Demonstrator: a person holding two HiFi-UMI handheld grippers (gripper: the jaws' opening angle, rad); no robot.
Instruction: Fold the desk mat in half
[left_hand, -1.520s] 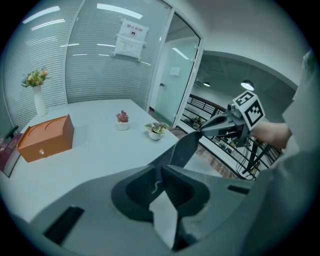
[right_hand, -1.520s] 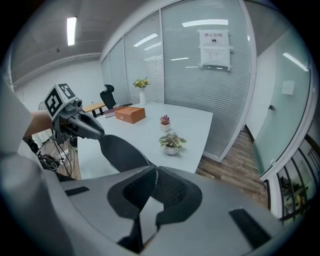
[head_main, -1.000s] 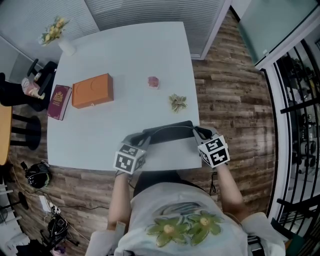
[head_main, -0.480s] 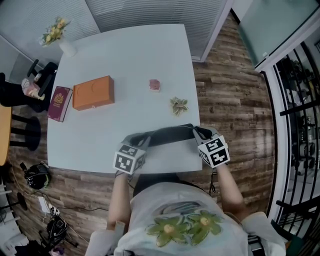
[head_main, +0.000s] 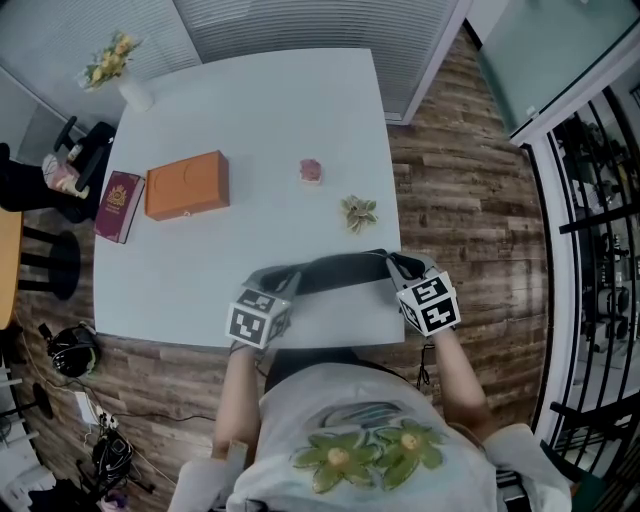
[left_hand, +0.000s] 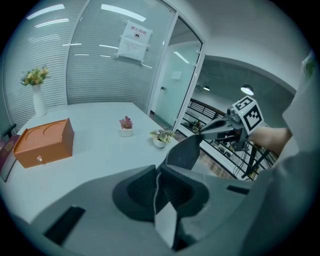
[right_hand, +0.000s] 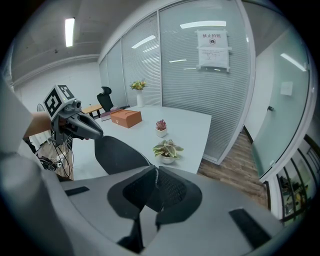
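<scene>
The desk mat (head_main: 335, 270), dark on one side and grey on the other, hangs in a shallow curve over the front edge of the white table (head_main: 250, 110). My left gripper (head_main: 288, 282) has its left corner between the jaws, which have just been closing on it; the pinched corner shows in the left gripper view (left_hand: 159, 182), with the mat (left_hand: 184, 152) running across to the right gripper (left_hand: 204, 133). My right gripper (head_main: 392, 263) is shut on the right corner, seen close up (right_hand: 154, 187), and the mat (right_hand: 117, 152) stretches away to the left gripper (right_hand: 99, 135).
An orange box (head_main: 186, 184) and a dark red book (head_main: 119, 204) lie at the table's left. A vase of flowers (head_main: 120, 75) stands at the far left corner. A small pink plant (head_main: 310, 171) and a green succulent (head_main: 357, 212) sit just beyond the mat. Wood floor surrounds the table.
</scene>
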